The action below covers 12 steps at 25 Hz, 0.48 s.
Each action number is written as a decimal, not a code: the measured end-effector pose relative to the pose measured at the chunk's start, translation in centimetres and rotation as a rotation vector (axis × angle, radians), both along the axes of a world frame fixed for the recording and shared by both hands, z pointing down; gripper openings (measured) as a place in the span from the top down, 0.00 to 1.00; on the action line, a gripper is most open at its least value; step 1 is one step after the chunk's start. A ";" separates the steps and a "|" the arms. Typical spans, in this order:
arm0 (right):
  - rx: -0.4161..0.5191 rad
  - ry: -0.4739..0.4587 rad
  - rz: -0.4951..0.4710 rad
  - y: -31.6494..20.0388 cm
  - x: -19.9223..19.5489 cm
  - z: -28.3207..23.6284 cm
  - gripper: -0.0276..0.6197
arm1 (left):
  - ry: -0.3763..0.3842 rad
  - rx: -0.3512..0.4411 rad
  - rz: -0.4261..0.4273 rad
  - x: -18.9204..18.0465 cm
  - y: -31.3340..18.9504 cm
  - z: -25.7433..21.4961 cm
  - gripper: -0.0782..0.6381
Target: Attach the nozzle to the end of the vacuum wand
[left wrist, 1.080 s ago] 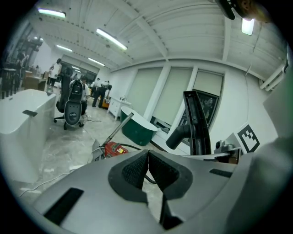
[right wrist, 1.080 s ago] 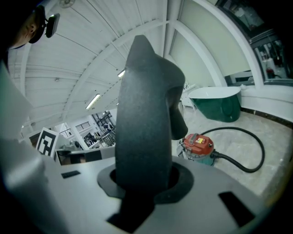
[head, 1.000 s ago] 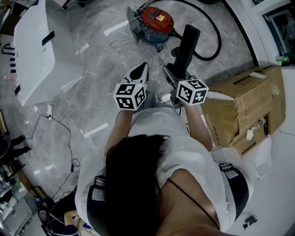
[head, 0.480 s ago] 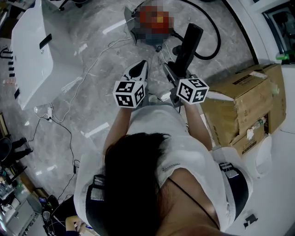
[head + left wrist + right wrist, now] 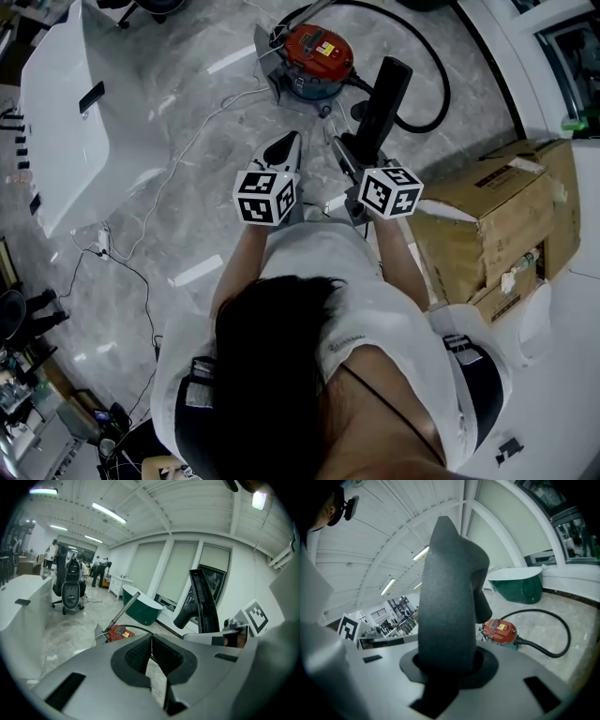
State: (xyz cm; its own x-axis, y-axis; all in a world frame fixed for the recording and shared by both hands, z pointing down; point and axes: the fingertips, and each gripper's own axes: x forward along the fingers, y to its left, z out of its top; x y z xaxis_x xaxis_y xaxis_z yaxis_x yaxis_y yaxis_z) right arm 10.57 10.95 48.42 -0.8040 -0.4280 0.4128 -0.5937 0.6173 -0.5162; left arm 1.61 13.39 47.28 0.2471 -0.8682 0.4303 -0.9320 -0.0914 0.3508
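Clamping the black floor nozzle (image 5: 382, 94) in the right gripper (image 5: 446, 662), with jaws partly open and pads pressed on its lower end. Fills mid-frame in right gripper view, standing up out of the jaws. Shows in head view just right of centre, in the upper half, tilted slightly toward the top right.

Carrying nothing in the left gripper (image 5: 151, 640): jaws fully closed, pads touching, only floor visible past them. Sits at centre of head view, just left of the right gripper, close but apart, with both marker cubes toward the person.

Spotting the red canister vacuum (image 5: 319, 49) on the marble floor (image 5: 187, 225) at top centre, above both grippers and apart from the nozzle. Feeds a black hose (image 5: 446, 80) looping through the upper right, behind the nozzle.

Picking out the metal wand (image 5: 123, 610) in left gripper view, left of centre, slanting up from beside the vacuum. Not touching the nozzle.

Also noting a cardboard box (image 5: 502, 220) at the right edge of head view, a white table (image 5: 66, 112) at upper left, and a green tub (image 5: 520, 585) at upper right in right gripper view.
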 end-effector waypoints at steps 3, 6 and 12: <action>0.007 0.008 -0.001 -1.2 -1.1 0.1 0.80 | -0.002 -0.019 0.001 -1.1 -1.3 0.5 0.88; 0.007 0.011 0.006 -2.6 -2.0 0.0 0.80 | 0.001 -0.027 0.003 -2.1 -2.5 0.8 0.88; -0.005 -0.003 0.015 -5.1 -4.2 0.1 0.80 | 0.060 -0.029 0.001 -3.9 -5.4 1.1 0.88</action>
State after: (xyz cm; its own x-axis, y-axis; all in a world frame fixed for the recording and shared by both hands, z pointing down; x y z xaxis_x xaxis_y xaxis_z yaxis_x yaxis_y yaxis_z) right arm 6.33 5.85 48.50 -0.7985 -0.4383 0.4127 -0.6016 0.6058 -0.5207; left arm -2.34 7.99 48.38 0.2741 -0.8555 0.4393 -0.9090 -0.0812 0.4089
